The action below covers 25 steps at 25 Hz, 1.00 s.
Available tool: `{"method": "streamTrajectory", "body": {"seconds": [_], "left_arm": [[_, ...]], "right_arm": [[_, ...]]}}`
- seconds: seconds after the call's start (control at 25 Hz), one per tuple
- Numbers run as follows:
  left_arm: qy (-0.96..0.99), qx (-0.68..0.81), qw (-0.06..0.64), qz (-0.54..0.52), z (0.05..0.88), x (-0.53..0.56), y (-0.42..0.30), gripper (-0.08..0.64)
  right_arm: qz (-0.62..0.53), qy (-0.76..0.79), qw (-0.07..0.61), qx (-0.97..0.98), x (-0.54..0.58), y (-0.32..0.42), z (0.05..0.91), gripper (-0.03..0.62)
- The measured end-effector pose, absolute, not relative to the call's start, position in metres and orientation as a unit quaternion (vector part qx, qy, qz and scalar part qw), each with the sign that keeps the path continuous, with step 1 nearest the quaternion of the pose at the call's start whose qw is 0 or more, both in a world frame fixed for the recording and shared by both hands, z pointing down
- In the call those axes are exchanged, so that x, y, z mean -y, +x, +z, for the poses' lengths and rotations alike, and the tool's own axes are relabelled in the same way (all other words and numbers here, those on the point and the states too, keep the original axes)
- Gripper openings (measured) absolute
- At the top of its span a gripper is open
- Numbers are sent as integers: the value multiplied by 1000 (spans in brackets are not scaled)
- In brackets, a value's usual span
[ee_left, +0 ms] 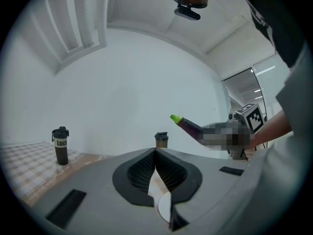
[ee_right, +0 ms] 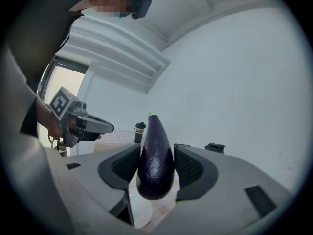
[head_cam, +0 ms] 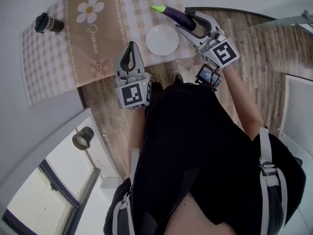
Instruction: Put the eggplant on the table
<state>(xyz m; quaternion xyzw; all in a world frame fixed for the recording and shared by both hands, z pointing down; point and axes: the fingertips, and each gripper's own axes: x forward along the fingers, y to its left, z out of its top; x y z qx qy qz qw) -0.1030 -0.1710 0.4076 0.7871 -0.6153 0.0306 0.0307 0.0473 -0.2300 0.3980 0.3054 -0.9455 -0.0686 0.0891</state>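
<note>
While the right gripper [head_cam: 191,23] clamps the purple eggplant [head_cam: 172,14] near the white plate [head_cam: 162,40], the left gripper [head_cam: 130,57] hangs closed, empty.

eggplant [head_cam: 171,13]: between the right gripper [head_cam: 184,21] jaws, tip out ahead of them
plate [head_cam: 162,39]: on the table [head_cam: 100,88], ahead-right of the left gripper [head_cam: 130,49] jaws, under the right jaws
bottle [head_cam: 48,24]: on the tablecloth [head_cam: 44,58], well left of the left jaws

Head overhead, gripper views level, sharing bottle [head_cam: 49,23]
</note>
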Motion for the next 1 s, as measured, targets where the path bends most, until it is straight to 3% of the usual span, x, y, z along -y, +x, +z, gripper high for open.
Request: {"method": "streamTrajectory", "body": {"seconds": [1.0], "left_arm": [[779, 625, 42, 46, 423, 167, -118, 2]], "right_arm": [[-33, 246, 197, 948, 229, 16, 503, 222]]}}
